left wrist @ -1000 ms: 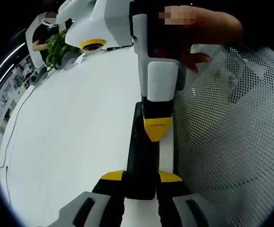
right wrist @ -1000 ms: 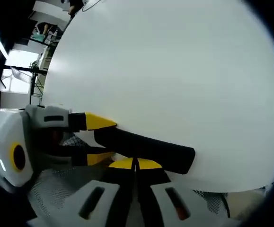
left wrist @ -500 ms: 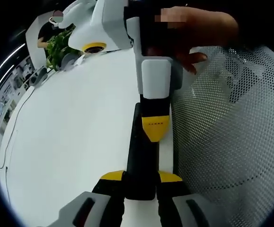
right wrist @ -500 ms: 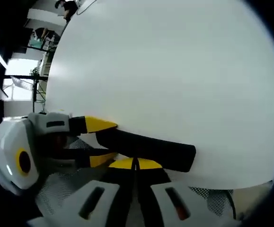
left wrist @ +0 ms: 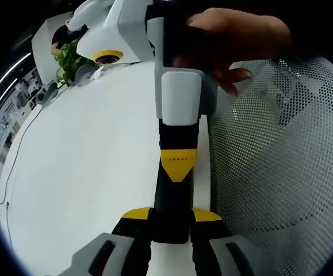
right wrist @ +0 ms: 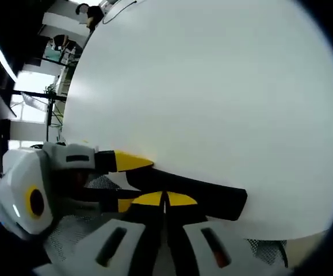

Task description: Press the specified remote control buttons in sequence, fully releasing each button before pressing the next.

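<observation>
A long black remote control (left wrist: pixel 171 198) lies along the white table's (left wrist: pixel 85 172) edge, its near end clamped between the yellow tips of my left gripper (left wrist: pixel 172 214). From above, my right gripper (left wrist: pixel 178 164) comes down with its yellow tips together on the remote's top face; a hand (left wrist: pixel 235 34) holds it. In the right gripper view my right gripper (right wrist: pixel 165 199) is shut, resting against the remote (right wrist: pixel 212 192), while the left gripper (right wrist: pixel 126 181) grips the remote's left end. The buttons are hidden.
A white perforated mesh chair (left wrist: pixel 281 172) stands close along the table's right side and also shows under the left gripper as mesh (right wrist: pixel 74 230). A green plant (left wrist: pixel 68 57) and shelves sit beyond the far table edge. The white table (right wrist: pixel 212 86) stretches out wide.
My right gripper has slid along the remote toward the left gripper's jaws. The left gripper keeps its hold on the remote.
</observation>
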`<state>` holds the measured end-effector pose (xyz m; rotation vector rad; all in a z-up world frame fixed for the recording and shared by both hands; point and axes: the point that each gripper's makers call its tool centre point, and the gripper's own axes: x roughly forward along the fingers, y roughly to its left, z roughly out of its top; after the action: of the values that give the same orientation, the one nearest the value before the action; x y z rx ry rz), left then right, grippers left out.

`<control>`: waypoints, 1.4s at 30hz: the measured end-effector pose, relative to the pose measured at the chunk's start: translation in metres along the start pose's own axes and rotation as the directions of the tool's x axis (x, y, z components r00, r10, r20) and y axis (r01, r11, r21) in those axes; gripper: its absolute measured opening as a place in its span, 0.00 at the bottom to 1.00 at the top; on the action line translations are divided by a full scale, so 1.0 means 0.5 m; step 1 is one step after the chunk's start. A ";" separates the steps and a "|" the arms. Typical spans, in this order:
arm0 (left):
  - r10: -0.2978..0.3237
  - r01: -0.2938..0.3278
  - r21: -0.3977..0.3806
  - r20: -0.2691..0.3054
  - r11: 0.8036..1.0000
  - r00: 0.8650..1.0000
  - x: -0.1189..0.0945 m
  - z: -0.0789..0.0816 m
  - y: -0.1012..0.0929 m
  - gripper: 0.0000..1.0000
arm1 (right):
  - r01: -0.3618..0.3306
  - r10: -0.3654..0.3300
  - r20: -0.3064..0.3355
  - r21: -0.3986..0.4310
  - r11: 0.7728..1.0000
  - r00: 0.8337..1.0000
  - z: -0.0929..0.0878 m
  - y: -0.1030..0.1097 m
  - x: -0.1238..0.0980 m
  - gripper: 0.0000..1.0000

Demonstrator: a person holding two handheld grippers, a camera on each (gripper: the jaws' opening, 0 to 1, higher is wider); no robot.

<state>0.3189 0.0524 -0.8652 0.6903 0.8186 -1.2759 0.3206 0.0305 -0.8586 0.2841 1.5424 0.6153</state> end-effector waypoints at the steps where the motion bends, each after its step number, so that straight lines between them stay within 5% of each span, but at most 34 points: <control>1: 0.000 0.000 0.000 0.000 1.000 1.000 0.000 0.000 0.000 0.25 | 0.002 -0.002 0.001 -0.002 1.000 1.000 0.000 0.000 0.000 0.00; 13: 0.000 0.000 0.002 -0.002 1.000 1.000 0.000 -0.001 -0.001 0.25 | -0.012 0.011 0.018 0.048 0.999 1.000 0.001 -0.003 0.003 0.00; 21: -0.002 0.002 -0.001 0.002 1.000 1.000 0.000 -0.001 0.000 0.25 | 0.053 -0.054 0.029 0.057 0.997 0.998 0.002 0.001 0.001 0.00; 42: 0.002 -0.002 -0.011 0.008 1.000 1.000 0.000 0.002 0.007 0.25 | 0.004 -0.006 0.041 0.054 0.999 0.999 0.015 0.008 0.002 0.00</control>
<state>0.3224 0.0522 -0.8650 0.6764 0.8175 -1.2703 0.3270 0.0356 -0.8570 0.3324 1.5216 0.5613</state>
